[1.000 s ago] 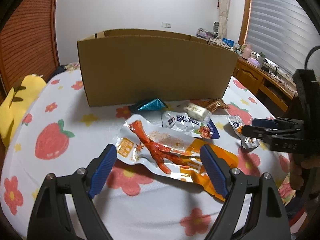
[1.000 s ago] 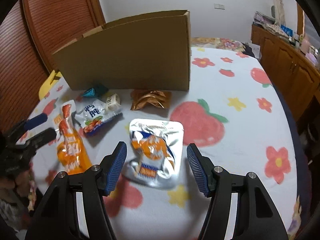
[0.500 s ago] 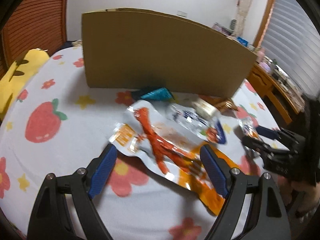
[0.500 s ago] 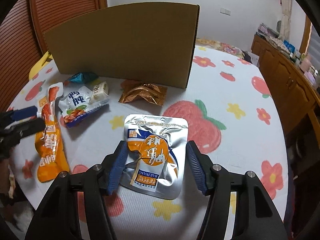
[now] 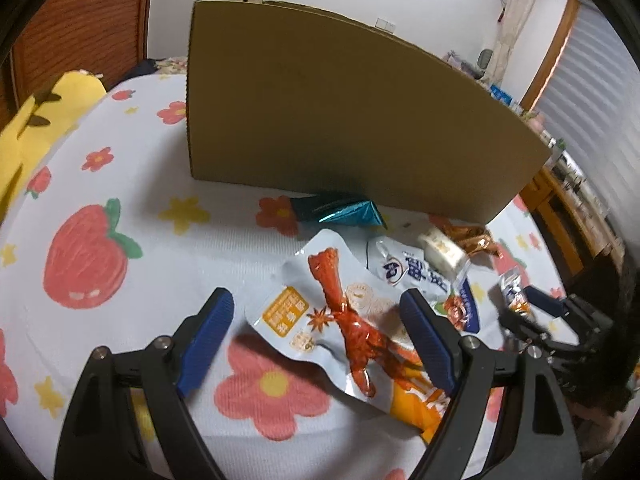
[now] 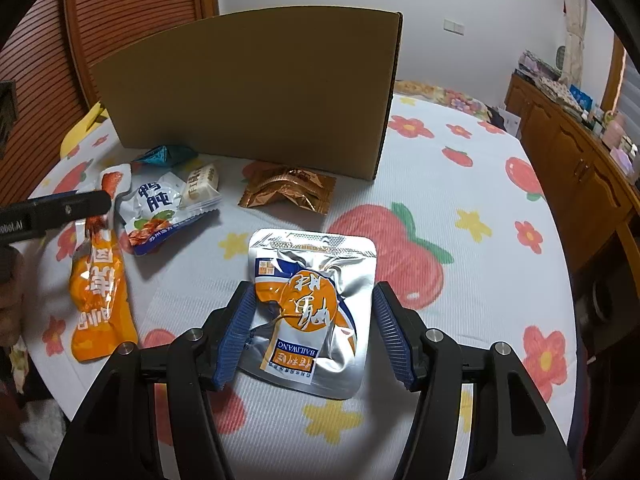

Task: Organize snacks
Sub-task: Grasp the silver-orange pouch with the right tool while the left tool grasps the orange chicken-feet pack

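My left gripper (image 5: 320, 336) is open, its fingers on either side of a long orange-and-white chicken-foot pouch (image 5: 344, 332) lying on the tablecloth. My right gripper (image 6: 314, 336) is open around a silver-and-orange foil pouch (image 6: 310, 308), its pads close beside the pouch's edges. A tall brown cardboard box (image 6: 256, 88) stands behind the snacks and also shows in the left wrist view (image 5: 340, 120). In front of it lie a teal triangular packet (image 5: 340, 212), a white-and-blue pouch (image 6: 160, 212), a small cream bar (image 6: 200, 182) and a copper foil packet (image 6: 288, 192).
The round table has a white cloth (image 6: 460, 208) with strawberries and flowers. A yellow cushion (image 5: 36, 120) lies at the left edge. Wooden cabinets (image 6: 568, 152) with clutter stand to the right. The table's edge curves close on the right and front.
Both grippers have moved forward and lower. The left now straddles the chicken-foot pouch and the right straddles the silver pouch. No snack has moved.
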`<act>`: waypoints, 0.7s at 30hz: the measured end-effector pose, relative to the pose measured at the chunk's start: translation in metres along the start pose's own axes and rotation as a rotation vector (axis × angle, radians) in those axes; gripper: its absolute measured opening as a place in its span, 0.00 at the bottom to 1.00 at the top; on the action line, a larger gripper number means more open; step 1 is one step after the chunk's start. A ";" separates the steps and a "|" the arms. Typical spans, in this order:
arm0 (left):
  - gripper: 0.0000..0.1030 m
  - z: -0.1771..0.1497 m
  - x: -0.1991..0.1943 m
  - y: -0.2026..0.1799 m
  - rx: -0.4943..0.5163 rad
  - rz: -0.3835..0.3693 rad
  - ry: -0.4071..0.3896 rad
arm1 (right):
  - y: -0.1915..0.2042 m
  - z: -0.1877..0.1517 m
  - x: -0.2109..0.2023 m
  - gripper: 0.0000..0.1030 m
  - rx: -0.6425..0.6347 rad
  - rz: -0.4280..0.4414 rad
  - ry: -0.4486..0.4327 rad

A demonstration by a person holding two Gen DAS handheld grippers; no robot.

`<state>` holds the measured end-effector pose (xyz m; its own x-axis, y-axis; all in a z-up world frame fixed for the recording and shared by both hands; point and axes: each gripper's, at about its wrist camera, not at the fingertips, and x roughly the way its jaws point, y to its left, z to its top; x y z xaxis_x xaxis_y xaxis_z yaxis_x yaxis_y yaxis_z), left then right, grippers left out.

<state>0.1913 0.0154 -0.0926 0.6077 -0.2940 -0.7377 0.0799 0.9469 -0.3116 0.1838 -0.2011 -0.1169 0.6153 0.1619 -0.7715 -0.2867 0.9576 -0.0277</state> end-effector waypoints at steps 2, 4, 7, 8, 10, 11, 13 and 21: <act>0.81 0.002 -0.001 0.004 -0.015 -0.042 0.002 | 0.000 0.000 0.000 0.60 -0.001 0.000 -0.001; 0.73 0.002 -0.002 0.006 -0.017 -0.054 0.000 | 0.001 0.000 0.000 0.60 0.000 0.001 0.000; 0.54 0.000 -0.002 0.009 0.012 -0.042 0.009 | 0.001 0.000 0.000 0.60 -0.001 0.001 -0.001; 0.51 -0.001 -0.003 0.010 0.020 -0.042 0.003 | 0.001 0.000 0.000 0.60 -0.001 0.001 0.000; 0.51 -0.003 -0.005 0.012 0.020 -0.053 0.001 | 0.001 0.000 0.000 0.60 0.000 0.002 0.000; 0.51 -0.004 -0.006 0.013 0.019 -0.053 0.000 | 0.001 0.000 0.000 0.60 0.000 0.001 -0.001; 0.51 -0.006 -0.008 0.014 0.028 -0.051 -0.004 | 0.001 0.000 0.000 0.60 0.000 0.001 -0.001; 0.48 -0.011 -0.018 0.024 -0.008 -0.086 0.019 | 0.001 0.000 0.000 0.60 -0.001 0.001 0.000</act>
<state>0.1733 0.0423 -0.0934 0.5838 -0.3765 -0.7193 0.1250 0.9171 -0.3786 0.1834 -0.2001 -0.1169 0.6154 0.1628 -0.7712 -0.2877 0.9573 -0.0275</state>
